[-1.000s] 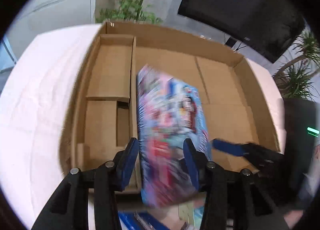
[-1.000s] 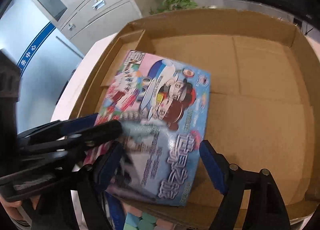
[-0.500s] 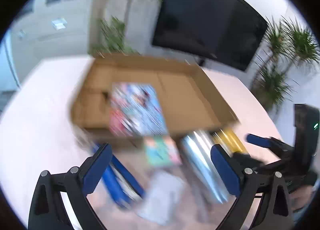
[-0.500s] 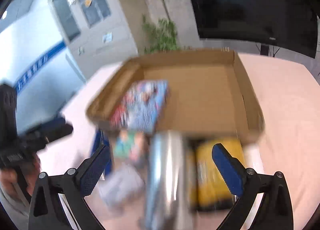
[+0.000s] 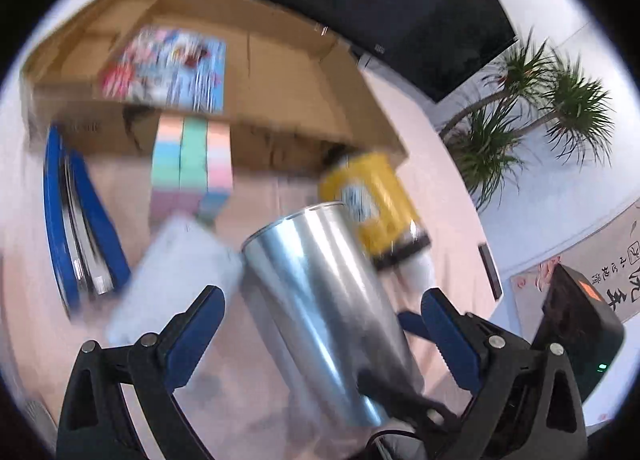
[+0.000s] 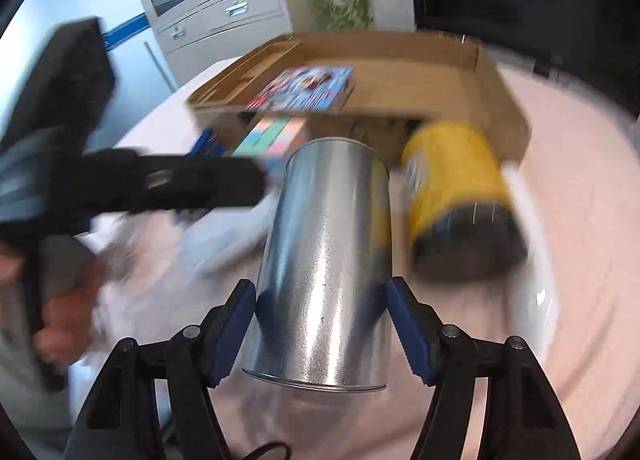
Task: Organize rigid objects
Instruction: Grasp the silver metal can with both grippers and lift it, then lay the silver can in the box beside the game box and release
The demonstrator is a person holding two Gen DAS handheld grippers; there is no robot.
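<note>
Pink tabletop (image 6: 580,180); cardboard box (image 6: 400,72) by cabinet (image 6: 224,8), screen (image 5: 392,8), plants (image 5: 532,100). Right gripper (image 6: 320,316) pads touching steel can (image 6: 328,268). Left gripper (image 5: 320,324) wide open, empty.

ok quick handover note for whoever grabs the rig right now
Right gripper: fingers on both sides of the silver can, which lies on the table; grip looks closed, not lifted.
Left gripper: open, empty, over the same can.
Done: colourful flat box lies in the cardboard tray.
Left: silver can, yellow can, pastel block, blue binder, all outside the tray.
</note>
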